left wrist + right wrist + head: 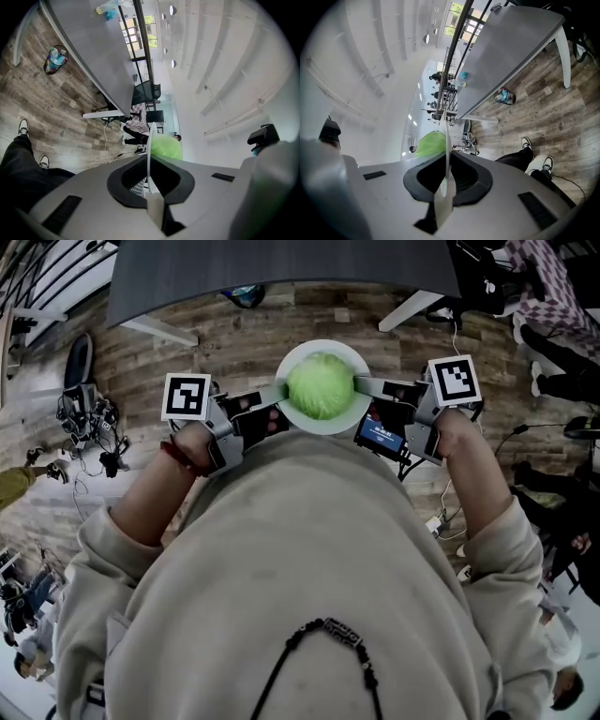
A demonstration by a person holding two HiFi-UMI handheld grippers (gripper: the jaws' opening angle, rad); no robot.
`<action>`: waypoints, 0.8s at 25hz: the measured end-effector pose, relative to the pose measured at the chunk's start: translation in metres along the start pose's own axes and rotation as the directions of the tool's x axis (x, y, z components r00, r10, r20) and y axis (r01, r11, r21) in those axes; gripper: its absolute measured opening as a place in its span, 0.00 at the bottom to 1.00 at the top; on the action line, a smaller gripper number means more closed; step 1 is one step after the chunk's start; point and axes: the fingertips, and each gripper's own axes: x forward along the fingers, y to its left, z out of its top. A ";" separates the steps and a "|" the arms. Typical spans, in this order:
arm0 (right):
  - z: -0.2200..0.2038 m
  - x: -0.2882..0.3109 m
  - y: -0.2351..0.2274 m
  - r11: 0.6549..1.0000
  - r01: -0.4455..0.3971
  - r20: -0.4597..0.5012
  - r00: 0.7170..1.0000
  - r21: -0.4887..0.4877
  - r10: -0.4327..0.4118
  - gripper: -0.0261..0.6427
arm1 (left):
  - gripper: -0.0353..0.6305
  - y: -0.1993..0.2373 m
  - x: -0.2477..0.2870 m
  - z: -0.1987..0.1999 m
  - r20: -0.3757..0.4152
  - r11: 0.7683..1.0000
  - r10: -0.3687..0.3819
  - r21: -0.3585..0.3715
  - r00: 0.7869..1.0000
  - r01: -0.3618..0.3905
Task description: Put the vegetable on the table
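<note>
As left gripper (pixel 278 396) and right gripper (pixel 362 385) jaws pinch its plate (pixel 324 426), the vegetable (pixel 321 385) looks round, pale green.

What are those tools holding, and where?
A round white plate carrying a green cabbage, pinched at opposite rim edges by left tool and right tool.

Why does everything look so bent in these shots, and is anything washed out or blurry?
Left and right gripper views: fisheye lenses bow the table edge, blacken the corners, and the ceiling washes out. Head view: dimmer, curved toward its edges, yet the cabbage on its plate looks crisp.
</note>
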 end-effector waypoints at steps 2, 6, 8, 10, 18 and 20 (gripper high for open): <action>0.004 0.000 0.000 1.000 -0.007 0.016 1.000 -0.012 0.007 0.09 | 0.08 -0.002 0.003 0.005 -0.016 1.000 -0.003 0.031 1.000 0.004; 0.047 0.024 0.008 1.000 -0.005 0.045 0.999 0.027 0.004 0.09 | 0.08 -0.006 -0.014 0.054 -0.034 1.000 -0.007 0.016 0.999 0.008; 0.073 0.039 0.018 0.999 0.011 0.045 0.999 0.030 -0.013 0.09 | 0.08 -0.011 -0.025 0.084 -0.047 1.000 -0.022 0.005 0.999 0.022; 0.089 0.050 0.028 0.999 0.024 0.045 0.999 0.026 -0.025 0.09 | 0.08 -0.016 -0.036 0.103 -0.054 1.000 -0.031 0.001 0.998 0.031; 0.140 0.107 0.034 0.999 0.006 0.052 0.999 0.032 -0.007 0.09 | 0.08 -0.008 -0.078 0.163 -0.026 1.000 0.000 0.016 1.000 0.001; 0.142 0.111 0.045 1.000 0.011 0.049 0.999 0.025 -0.012 0.09 | 0.08 -0.018 -0.087 0.166 -0.023 1.000 -0.002 0.021 1.000 0.002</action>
